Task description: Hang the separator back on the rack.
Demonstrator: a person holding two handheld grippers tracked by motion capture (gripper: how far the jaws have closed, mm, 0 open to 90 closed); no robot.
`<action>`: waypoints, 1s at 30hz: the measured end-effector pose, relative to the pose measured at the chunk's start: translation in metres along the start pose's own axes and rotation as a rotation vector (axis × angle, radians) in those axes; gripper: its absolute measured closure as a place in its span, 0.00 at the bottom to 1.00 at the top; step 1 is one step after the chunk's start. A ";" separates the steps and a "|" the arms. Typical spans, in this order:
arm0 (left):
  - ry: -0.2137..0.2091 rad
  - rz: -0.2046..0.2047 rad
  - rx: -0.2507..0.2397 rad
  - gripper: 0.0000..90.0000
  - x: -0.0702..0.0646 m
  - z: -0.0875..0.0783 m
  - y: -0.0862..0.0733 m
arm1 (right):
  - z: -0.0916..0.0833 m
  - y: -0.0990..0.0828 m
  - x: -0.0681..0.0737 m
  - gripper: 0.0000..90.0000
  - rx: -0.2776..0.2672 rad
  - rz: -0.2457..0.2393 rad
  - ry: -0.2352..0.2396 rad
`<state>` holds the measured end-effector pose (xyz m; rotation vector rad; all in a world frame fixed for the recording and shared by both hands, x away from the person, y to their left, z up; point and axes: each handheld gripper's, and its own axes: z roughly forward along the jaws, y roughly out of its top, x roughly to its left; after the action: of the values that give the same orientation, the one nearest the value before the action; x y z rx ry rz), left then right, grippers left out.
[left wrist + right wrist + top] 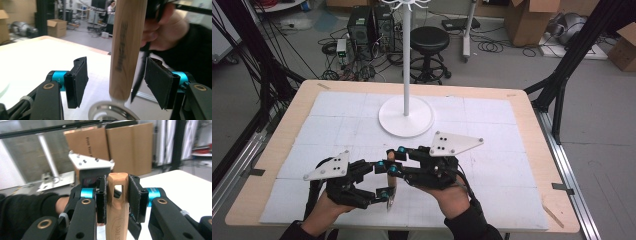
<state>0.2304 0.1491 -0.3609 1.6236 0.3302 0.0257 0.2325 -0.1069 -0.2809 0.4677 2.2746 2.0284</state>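
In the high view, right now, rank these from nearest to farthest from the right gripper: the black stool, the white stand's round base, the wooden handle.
1. Wooden handle: clamped in the right gripper, table front.
2. Round base: mid-table, beyond the gripper.
3. Black stool: on the floor behind the table.

A wooden table (532, 120) carries a white gridded mat (337, 125) and a white stand (406, 114) — round base, upright pole. Near the front edge, the left gripper (382, 182) and right gripper (390, 161) meet around a wooden-handled utensil (391, 184); the right jaws sit against its handle. Behind the table — a black stool (430, 47) and cardboard boxes (532, 20).
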 end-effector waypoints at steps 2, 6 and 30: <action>0.008 0.006 0.012 0.41 0.000 0.001 -0.001 | 0.000 0.004 0.002 0.78 -0.014 -0.005 -0.022; 0.018 0.020 0.018 0.42 -0.002 0.002 0.000 | 0.002 0.006 0.006 0.78 -0.018 0.004 -0.066; -0.036 0.029 0.084 0.78 -0.006 0.004 0.002 | 0.003 -0.008 0.002 0.62 -0.044 0.122 -0.024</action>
<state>0.2258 0.1438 -0.3579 1.7100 0.2830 0.0052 0.2298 -0.1043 -0.2889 0.6397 2.2344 2.1102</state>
